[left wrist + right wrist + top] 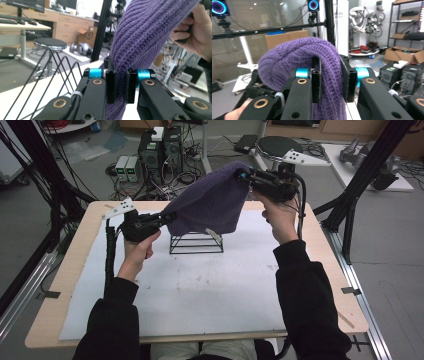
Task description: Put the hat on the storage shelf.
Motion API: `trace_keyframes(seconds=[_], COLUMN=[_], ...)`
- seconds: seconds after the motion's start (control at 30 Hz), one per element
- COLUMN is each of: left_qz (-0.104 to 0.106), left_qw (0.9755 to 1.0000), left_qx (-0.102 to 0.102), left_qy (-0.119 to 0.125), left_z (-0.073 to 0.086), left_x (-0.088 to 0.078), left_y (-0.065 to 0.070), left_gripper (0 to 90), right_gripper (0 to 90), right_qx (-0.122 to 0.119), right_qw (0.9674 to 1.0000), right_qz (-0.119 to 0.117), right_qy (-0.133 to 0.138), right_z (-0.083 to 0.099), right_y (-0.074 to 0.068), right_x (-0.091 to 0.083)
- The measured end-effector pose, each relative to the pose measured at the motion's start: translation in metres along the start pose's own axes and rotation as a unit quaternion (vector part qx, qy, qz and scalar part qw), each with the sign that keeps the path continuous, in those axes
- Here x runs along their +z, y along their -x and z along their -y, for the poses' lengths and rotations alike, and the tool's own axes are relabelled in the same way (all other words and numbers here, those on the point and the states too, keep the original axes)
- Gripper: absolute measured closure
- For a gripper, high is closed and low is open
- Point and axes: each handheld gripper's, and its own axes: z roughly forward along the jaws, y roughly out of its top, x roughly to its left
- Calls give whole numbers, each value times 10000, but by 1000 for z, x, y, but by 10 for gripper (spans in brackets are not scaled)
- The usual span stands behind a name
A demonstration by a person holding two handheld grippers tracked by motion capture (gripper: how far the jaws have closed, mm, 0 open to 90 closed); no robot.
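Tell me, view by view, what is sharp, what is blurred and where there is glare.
High view: even light, soft overall, no glare on the purple knit hat or wire rack. Left gripper view: left tongs and knit sharp, room behind soft, windows washed out. Right gripper view: right tongs and hat sharp, ring lights glow, background mildly blurred.

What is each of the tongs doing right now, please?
Left tongs: closed on the purple knit hat, at its lower corner.
Right tongs: closed on the same hat, at its raised top edge.
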Motion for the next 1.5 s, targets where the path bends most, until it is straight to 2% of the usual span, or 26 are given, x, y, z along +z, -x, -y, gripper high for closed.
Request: trace_keyframes(seconds=[0.1, 0.17, 0.2, 0.33, 0.47, 0.53, 0.6, 0.67, 0.77, 0.97, 1.1, 1.17, 1.27, 1.37, 1.5], left_qz=[-34, -143, -140, -140, -112, -183, -217, -130, -68, -21, -58, -102, -158, -254, -247], left_qw=[10000, 9998, 9998, 9998, 9997, 9996, 9993, 9991, 9987, 9985, 9979, 9979, 9986, 9991, 9994], left_qx=[-26, 13, -17, -47, -50, -41, -115, -205, -230, -287, -317, -264, -274, -280, -257], left_qy=[73, 115, 118, 165, 218, 212, 278, 360, 457, 472, 555, 576, 434, 194, -20], left_z=[-7, -13, -16, -23, -23, -23, -22, -24, -28, -27, -28, -28, -26, -21, -16], left_x=[2, 2, 2, 4, 6, 9, 10, 10, 11, 12, 12, 12, 13, 15, 19], left_y=[-3, -5, -7, -9, -11, -14, -17, -19, -19, -21, -21, -20, -24, -30, -31], left_gripper=[836, 836, 836, 835, 834, 834, 834, 834, 834, 832, 832, 832, 832, 829, 829], right_gripper=[748, 747, 748, 747, 745, 745, 743, 740, 739, 736, 737, 736, 735, 731, 728], right_qx=[4, -35, -105, -122, -141, -156, -145, -101, -39, -88, -79, -69, -45, -30, -15], right_qw=[10000, 10000, 9999, 9998, 9996, 9996, 9997, 9997, 9995, 9992, 9990, 9990, 9991, 9997, 9999], right_qz=[33, 75, 123, 142, 132, 107, 108, 80, 13, -34, -63, -62, -58, -50, -47], right_qy=[71, 48, 40, 116, 210, 195, 187, 197, 309, 380, 439, 438, 413, 250, 96], right_z=[-6, -11, -13, -19, -22, -22, -21, -21, -22, -25, -26, -26, -24, -21, -14], right_y=[0, 0, 0, 1, 5, 8, 10, 13, 17, 19, 20, 22, 23, 24, 24], right_x=[5, 8, 10, 15, 19, 20, 22, 23, 23, 27, 28, 28, 30, 34, 36])
